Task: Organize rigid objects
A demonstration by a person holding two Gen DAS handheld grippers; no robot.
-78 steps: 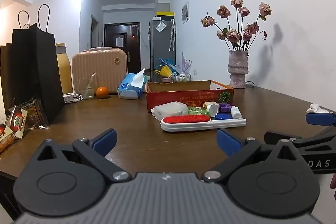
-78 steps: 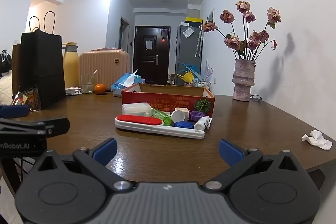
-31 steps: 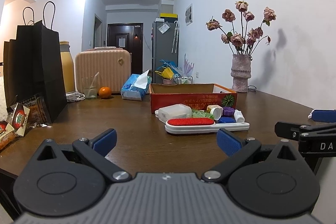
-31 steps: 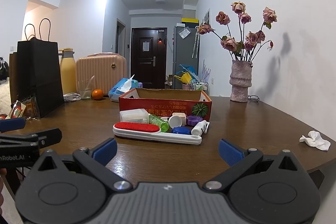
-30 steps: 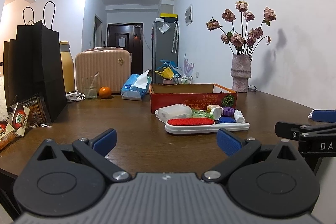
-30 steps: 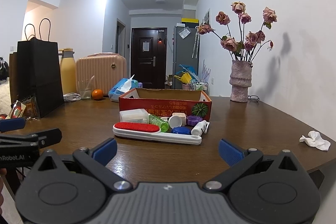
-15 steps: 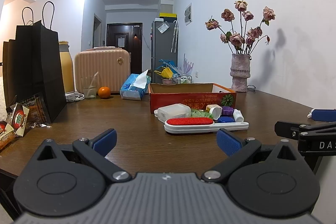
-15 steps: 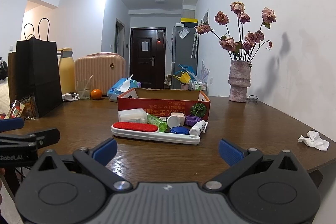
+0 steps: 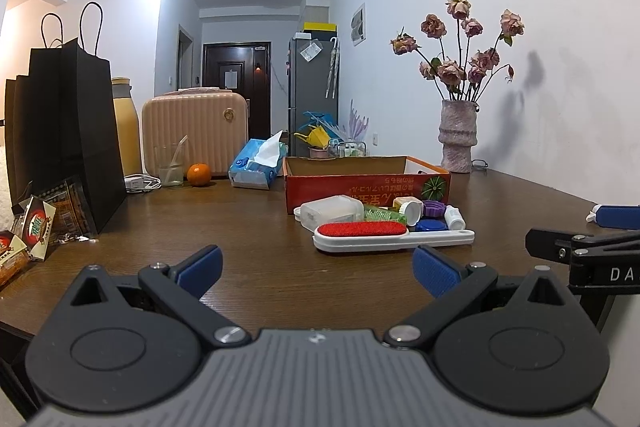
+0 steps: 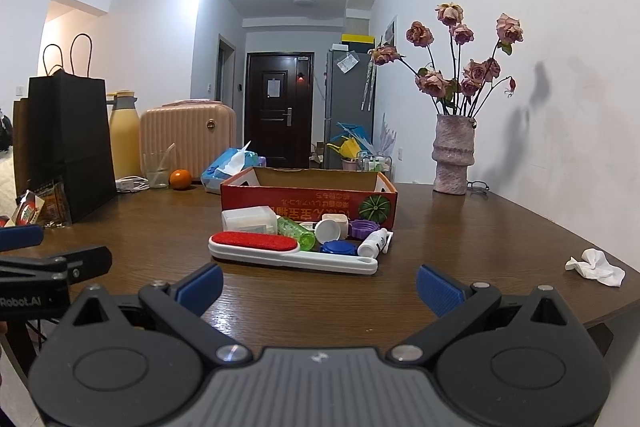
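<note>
A cluster of small rigid objects is being shown lying on the brown table (image 10: pixel 460 227), toward its middle, just in front of an open red cardboard box (image 10: pixel 308 197). At the near edge of the cluster a white lint brush with a red pad (image 10: pixel 280 249) is lying flat, its handle pointing toward the table's right edge. Behind it, a white plastic case (image 10: pixel 249 219), a green bottle (image 10: pixel 298 233), a white cap (image 10: pixel 328 230), a purple lid (image 10: pixel 363 227), a blue lid (image 10: pixel 338 247) and a small white tube (image 10: pixel 372 242) are being seen packed together, touching the box's front wall.

The left gripper (image 9: pixel 316 269) and the right gripper (image 10: pixel 318 285) are being held low at the table's near edge, well short of the cluster. Both sets of jaws are being held wide apart, with nothing between them.

A crumpled white tissue (image 10: pixel 596 267) is lying near the right edge. A vase of dried roses (image 10: pixel 454 155) is standing at the far right corner, and a black paper bag (image 10: pixel 68 147) along the left edge.
</note>
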